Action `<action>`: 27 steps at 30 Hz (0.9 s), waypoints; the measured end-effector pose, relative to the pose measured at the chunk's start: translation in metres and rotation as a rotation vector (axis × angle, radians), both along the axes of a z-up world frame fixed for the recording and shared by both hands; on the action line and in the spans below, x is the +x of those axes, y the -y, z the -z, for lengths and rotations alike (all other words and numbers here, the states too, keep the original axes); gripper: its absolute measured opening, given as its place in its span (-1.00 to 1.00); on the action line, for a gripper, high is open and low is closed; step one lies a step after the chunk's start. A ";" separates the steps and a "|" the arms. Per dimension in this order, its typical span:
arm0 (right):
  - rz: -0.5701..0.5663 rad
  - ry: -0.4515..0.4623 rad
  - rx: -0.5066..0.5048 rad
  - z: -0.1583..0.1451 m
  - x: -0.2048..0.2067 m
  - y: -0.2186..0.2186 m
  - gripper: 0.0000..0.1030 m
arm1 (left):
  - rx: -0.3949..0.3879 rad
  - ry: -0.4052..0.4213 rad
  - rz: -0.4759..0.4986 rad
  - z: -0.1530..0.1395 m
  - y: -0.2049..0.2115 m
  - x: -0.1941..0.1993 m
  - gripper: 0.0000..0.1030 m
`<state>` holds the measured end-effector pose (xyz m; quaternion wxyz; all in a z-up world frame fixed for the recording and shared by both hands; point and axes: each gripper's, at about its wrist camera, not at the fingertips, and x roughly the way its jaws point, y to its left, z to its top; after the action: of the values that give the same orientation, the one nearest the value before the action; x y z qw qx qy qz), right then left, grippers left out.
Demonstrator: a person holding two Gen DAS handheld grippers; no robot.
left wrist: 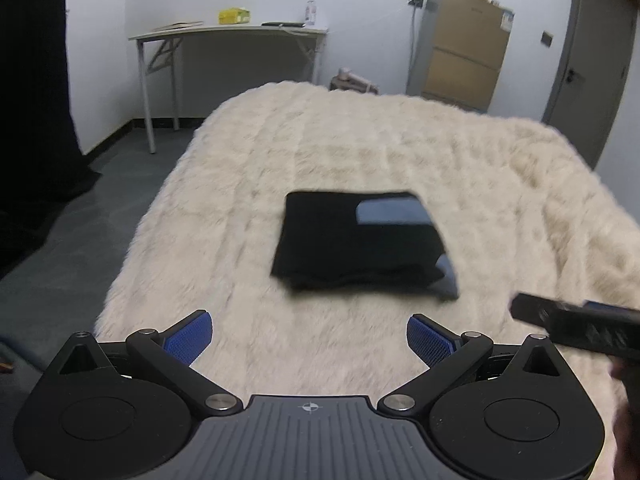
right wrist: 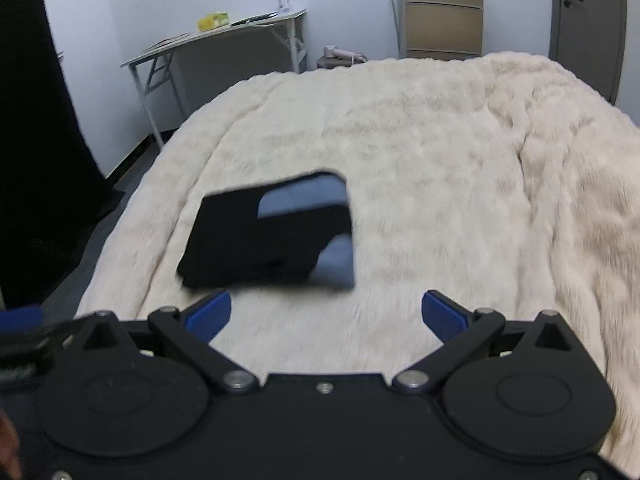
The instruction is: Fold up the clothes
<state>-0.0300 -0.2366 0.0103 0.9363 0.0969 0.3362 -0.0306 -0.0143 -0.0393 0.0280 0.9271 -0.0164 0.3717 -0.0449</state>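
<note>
Folded black garment with a blue patch (left wrist: 360,240) is lying flat mid-bed on the cream furry blanket (left wrist: 360,140), ahead of both empty tools.

Left gripper (left wrist: 310,336) is facing it almost squarely, jaws spread wide; right gripper (right wrist: 326,314) is also standing fully spread, holding nothing, with the bundle ahead and left of it. Its longer side is running across both views, near edge closest to the blue pads. Bare blanket is surrounding it, widest to the right.
</note>
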 end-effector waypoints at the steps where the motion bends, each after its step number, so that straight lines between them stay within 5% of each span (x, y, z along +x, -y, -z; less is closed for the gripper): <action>1: 0.016 -0.005 0.015 0.004 -0.008 -0.001 1.00 | 0.006 -0.013 0.003 0.005 0.001 -0.003 0.99; 4: -0.010 -0.043 0.002 0.024 -0.024 -0.012 1.00 | 0.072 -0.036 0.008 0.019 0.004 -0.015 0.99; 7: 0.012 -0.047 -0.129 0.024 -0.020 -0.018 1.00 | 0.067 -0.049 0.020 0.024 0.001 -0.023 0.99; 27: -0.068 -0.009 -0.160 0.019 -0.027 -0.032 1.00 | 0.096 -0.030 -0.021 0.025 -0.001 -0.028 1.00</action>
<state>-0.0571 -0.2041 -0.0087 0.9401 0.0104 0.3398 -0.0259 -0.0418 -0.0379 0.0029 0.9215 0.0237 0.3873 -0.0170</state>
